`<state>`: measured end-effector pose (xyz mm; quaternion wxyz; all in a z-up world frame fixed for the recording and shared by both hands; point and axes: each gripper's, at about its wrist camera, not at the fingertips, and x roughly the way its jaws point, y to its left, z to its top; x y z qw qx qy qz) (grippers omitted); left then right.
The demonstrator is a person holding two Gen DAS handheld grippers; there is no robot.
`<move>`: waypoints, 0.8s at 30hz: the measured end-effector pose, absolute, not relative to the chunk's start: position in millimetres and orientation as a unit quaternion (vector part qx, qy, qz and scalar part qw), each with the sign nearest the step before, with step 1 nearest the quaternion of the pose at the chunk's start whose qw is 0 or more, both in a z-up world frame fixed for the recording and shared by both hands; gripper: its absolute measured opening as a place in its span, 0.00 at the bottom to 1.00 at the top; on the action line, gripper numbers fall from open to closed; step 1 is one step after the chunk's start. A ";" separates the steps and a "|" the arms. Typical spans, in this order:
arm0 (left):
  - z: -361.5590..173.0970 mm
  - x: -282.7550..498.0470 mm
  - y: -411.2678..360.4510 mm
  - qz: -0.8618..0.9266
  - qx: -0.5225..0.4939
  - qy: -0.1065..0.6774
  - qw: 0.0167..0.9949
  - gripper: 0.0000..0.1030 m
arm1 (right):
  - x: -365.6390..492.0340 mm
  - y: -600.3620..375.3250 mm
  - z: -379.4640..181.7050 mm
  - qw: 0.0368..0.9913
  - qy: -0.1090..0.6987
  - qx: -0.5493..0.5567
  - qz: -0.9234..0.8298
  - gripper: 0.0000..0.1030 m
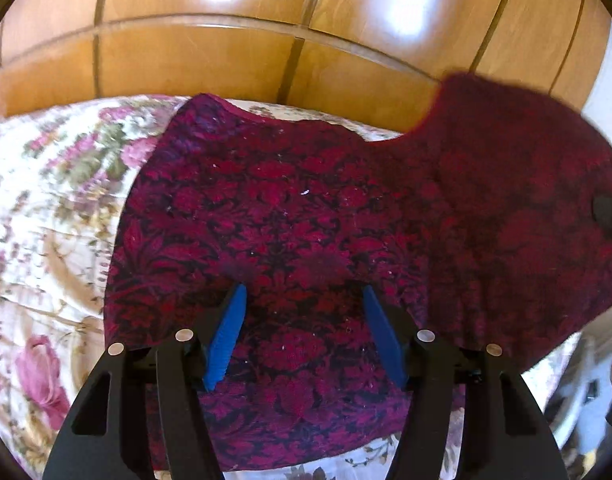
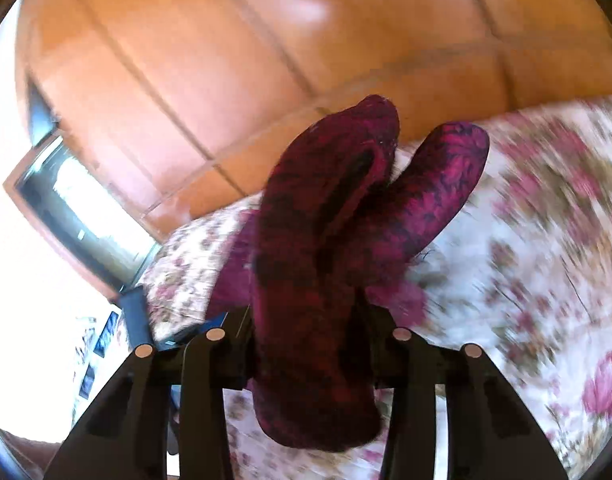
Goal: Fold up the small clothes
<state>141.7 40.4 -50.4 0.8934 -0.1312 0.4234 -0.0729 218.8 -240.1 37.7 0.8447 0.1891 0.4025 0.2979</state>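
Blue-padded fingers [image 1: 230,332] of the left gripper [image 1: 304,300] stand spread just above the dark red patterned garment [image 1: 290,216], with no cloth pinched between them. That garment lies mostly flat on the floral bedspread [image 1: 54,208], its long axis running from about 8 o'clock to 2 o'clock in the left wrist view. Its end toward 2 o'clock is lifted off the bed and blurred, and a small black part shows at its edge near 3 o'clock. A notched edge faces 12 o'clock, toward the wooden wardrobe doors [image 1: 226,56] behind the bed.

In the right wrist view the right gripper [image 2: 311,320] is pinching a bunched fold of the garment [image 2: 313,264], the cloth filling the gap between its black fingers. From there the fabric rises toward 12 o'clock in two lobes, and a rounded fold hangs toward 6 o'clock below the jaws. Bedspread [image 2: 525,240] fills the side at 3 o'clock, blurred. A window [image 2: 78,204] sits at 9 o'clock.

No containers appear in either view.
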 end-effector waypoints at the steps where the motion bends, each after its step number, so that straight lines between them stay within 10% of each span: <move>1: -50.3 141.2 46.3 -0.083 -0.144 0.422 0.891 0.58 | 220.6 -221.6 46.8 0.846 0.397 0.175 0.310 0.36; 24: 10.5 90.2 213.4 -0.092 -0.332 0.348 0.872 0.55 | 157.5 29.1 -23.6 0.850 0.333 -0.231 0.338 0.32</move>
